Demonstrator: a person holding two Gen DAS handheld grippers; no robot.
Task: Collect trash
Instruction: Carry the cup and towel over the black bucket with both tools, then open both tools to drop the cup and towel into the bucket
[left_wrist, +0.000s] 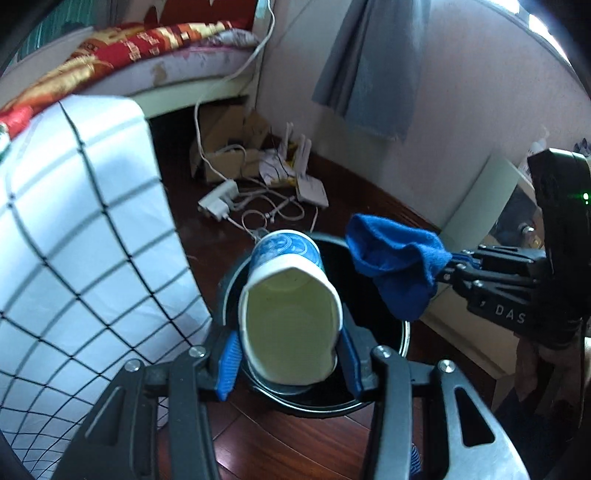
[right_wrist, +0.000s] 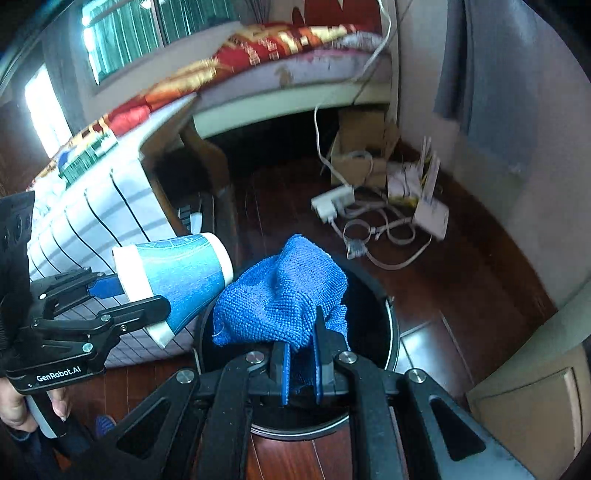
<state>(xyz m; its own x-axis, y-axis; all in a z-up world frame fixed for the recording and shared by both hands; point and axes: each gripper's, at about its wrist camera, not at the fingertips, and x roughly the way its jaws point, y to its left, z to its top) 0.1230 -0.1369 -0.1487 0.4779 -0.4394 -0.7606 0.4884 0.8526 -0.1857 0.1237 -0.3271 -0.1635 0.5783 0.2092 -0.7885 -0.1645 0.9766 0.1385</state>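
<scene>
A blue and white paper cup (left_wrist: 291, 310), squashed out of round, lies mouth toward the camera between the blue pads of my left gripper (left_wrist: 290, 360), which is shut on it. The cup hangs over the open black bin (left_wrist: 314, 410) on the dark wood floor. In the right wrist view the cup (right_wrist: 177, 273) and left gripper (right_wrist: 125, 295) sit at the bin's left edge. My right gripper (right_wrist: 301, 369) is shut on a crumpled blue cloth (right_wrist: 280, 295), held above the bin (right_wrist: 391, 332). The left wrist view shows that cloth (left_wrist: 395, 266) over the bin's right rim.
A bed with a white checked sheet (left_wrist: 74, 221) stands close on the left. Beyond the bin, a power strip with tangled cables (left_wrist: 221, 199), a cardboard box (left_wrist: 229, 147) and papers (left_wrist: 295, 158) lie on the floor. A pale cabinet (right_wrist: 535, 398) is at right.
</scene>
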